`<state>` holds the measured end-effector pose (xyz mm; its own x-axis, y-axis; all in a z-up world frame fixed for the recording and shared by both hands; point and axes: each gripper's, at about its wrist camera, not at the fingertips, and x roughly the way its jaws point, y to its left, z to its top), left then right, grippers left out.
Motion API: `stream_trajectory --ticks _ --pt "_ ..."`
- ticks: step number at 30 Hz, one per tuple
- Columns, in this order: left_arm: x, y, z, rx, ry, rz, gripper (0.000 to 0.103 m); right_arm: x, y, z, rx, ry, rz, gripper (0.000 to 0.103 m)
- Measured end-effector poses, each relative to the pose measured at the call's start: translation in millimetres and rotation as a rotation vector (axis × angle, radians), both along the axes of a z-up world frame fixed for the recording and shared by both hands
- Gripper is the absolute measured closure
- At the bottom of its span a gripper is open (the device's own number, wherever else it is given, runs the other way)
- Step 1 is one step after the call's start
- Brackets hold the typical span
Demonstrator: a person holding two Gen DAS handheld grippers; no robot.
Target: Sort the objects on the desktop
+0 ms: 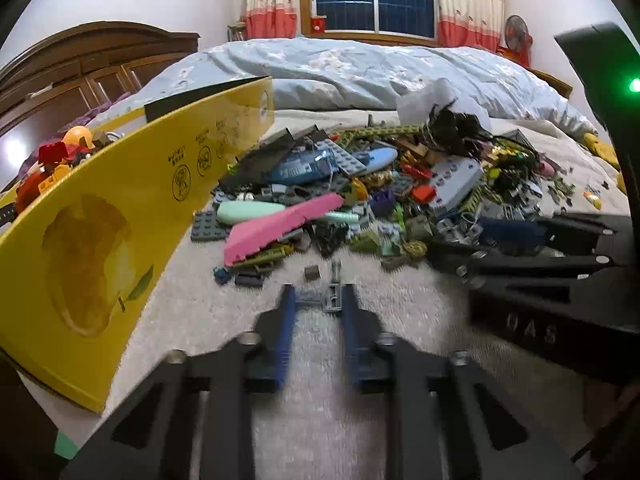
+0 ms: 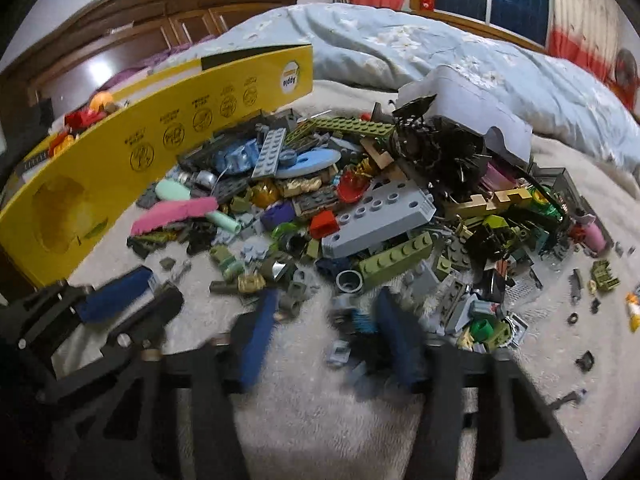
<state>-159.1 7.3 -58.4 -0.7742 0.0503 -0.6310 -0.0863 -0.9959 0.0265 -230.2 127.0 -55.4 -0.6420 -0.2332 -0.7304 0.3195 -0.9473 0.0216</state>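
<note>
Nearest my left hand-held gripper [image 1: 316,304], a small grey brick piece [image 1: 326,299] lies on the cream blanket [image 1: 208,312], pinched between the pads. It is light, rigid and slippery; I grip its flat sides. My right hand-held gripper [image 2: 326,316] stands spread over the brick pile [image 2: 360,208]. I judge the yellow box [image 1: 120,208] the destination.

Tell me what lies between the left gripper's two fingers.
In the left wrist view, a small grey brick piece sits between the left gripper fingertips, on the white blanket.
</note>
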Motion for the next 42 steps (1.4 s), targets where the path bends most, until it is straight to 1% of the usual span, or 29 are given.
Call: stream_trajectory --ticks 1,2,3,5,8,9,10,13,14,16,18,19,20,21,22,23,25,26,27,29,31,33,35,36,37,39,40,41,42 --pt "-2 1 1 -0.003 0.005 -0.001 0.095 -2 3 0 -0.022 -0.008 -0.004 0.079" --pt "-3 0 2 0.002 0.010 0.000 0.095 -3 5 1 -0.039 -0.009 -0.006 0.091" --pt "-4 0 4 0.015 0.020 0.004 0.095 -3 8 1 -0.061 -0.011 -0.003 0.094" --pt "-1 -4 12 0.053 0.058 0.009 0.095 1 12 5 -0.094 0.009 -0.001 0.095" --pt "13 -8 24 0.079 0.105 -0.025 0.095 19 20 18 -0.133 0.096 0.001 0.095" --pt "18 -9 26 0.080 0.110 -0.039 0.095 32 23 24 -0.133 0.144 0.023 0.095" --pt "24 -10 27 0.079 0.110 -0.059 0.095 42 23 28 -0.122 0.172 0.041 0.095" --pt "44 -14 27 0.090 0.119 -0.148 0.095 68 26 28 -0.095 0.216 0.083 0.095" --pt "47 -15 24 0.087 0.108 -0.184 0.095 76 26 25 -0.096 0.206 0.104 0.095" --pt "47 -14 14 0.056 0.052 -0.204 0.095 85 22 15 -0.087 0.168 0.133 0.094" --pt "47 -21 -1 0.066 -0.040 -0.205 0.091 92 18 -1 -0.042 0.126 0.156 0.093" --pt "51 -25 -2 0.073 -0.024 -0.217 0.088 96 17 -11 -0.001 0.111 0.170 0.092" --pt "56 -25 0 0.050 -0.009 -0.224 0.083 105 18 -11 0.006 0.165 0.182 0.083" --pt "60 -25 1 0.024 -0.006 -0.228 0.074 112 20 -10 0.026 0.184 0.196 0.075" --pt "64 -24 1 0.001 0.003 -0.232 0.071 117 18 -11 0.041 0.189 0.206 0.063" --pt "67 -26 1 -0.009 0.011 -0.233 0.070 125 21 -12 0.060 0.216 0.194 0.049" --pt "72 -29 3 -0.011 0.017 -0.230 0.068 131 28 -14 0.056 0.228 0.137 0.034" --pt "73 -31 5 -0.001 0.017 -0.225 0.068 129 32 -15 0.032 0.217 0.124 0.033" --pt "72 -33 7 0.010 0.015 -0.217 0.068 127 38 -15 -0.015 0.192 0.109 0.033" --pt "71 -38 11 0.048 0.021 -0.202 0.068 123 43 -13 -0.054 0.173 0.096 0.032" --pt "67 -39 16 0.077 0.027 -0.203 0.068 121 41 -10 -0.064 0.167 0.084 0.032" --pt "63 -32 17 0.054 0.023 -0.218 0.068 116 36 -7 -0.056 0.170 0.092 0.032" --pt "59 -24 13 -0.004 0.013 -0.210 0.069 113 30 -7 -0.059 0.171 0.105 0.036" --pt "57 -21 9 -0.009 -0.005 -0.223 0.070 112 27 -8 -0.058 0.166 0.108 0.038" --pt "55 -18 6 -0.005 -0.022 -0.235 0.071 110 25 -8 -0.056 0.164 0.107 0.042" --pt "55 -12 4 -0.021 -0.021 -0.253 0.071 108 22 -7 -0.053 0.165 0.113 0.055" --pt "56 -9 4 -0.041 -0.013 -0.260 0.073 107 20 -8 -0.037 0.168 0.111 0.068" --pt "55 -6 2 -0.066 -0.012 -0.262 0.074 107 19 -9 -0.018 0.172 0.106 0.075" --pt "53 -3 0 -0.087 -0.015 -0.257 0.079 107 18 -9 -0.016 0.175 0.105 0.078"
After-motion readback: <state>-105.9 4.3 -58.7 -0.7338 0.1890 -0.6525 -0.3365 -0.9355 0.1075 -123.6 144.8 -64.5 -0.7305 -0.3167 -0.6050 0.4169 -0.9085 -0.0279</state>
